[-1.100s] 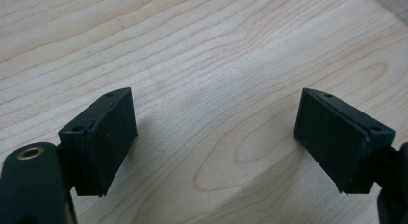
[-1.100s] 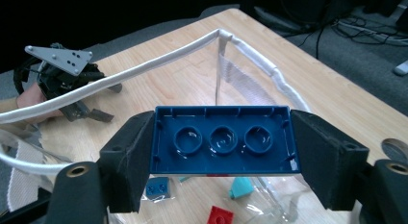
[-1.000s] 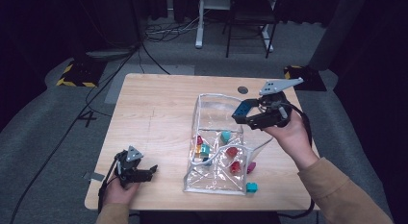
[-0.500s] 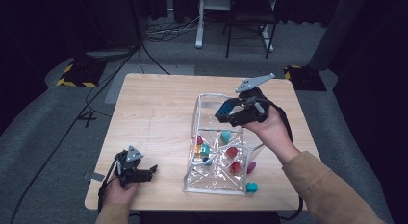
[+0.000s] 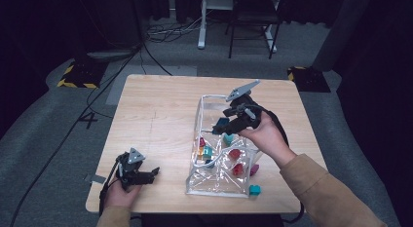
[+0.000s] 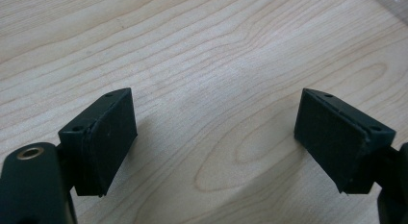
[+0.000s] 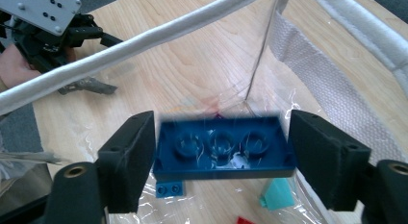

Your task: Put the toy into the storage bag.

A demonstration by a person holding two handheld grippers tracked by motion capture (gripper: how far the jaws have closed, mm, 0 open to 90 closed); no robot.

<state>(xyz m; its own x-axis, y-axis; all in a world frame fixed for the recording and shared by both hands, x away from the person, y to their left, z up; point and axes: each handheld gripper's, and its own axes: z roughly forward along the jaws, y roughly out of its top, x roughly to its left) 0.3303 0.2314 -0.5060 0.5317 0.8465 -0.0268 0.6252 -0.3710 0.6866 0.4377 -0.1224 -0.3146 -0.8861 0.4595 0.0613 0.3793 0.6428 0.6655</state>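
The worktop (image 5: 160, 120) holds a clear bag (image 5: 214, 185) right of the middle of the high view. The right hand-held gripper (image 5: 220, 125) hangs over the bag's open top and pinches a blue brick (image 7: 223, 146) between its jaws. The brick's long side runs straight from one jaw to the other. The bag lies right under it, so it's the nearer one. The left hand-held gripper (image 5: 152, 173) rests at the lower left, wide open and holding nothing

text: none legible | labels: none | brands: none | numbers: none
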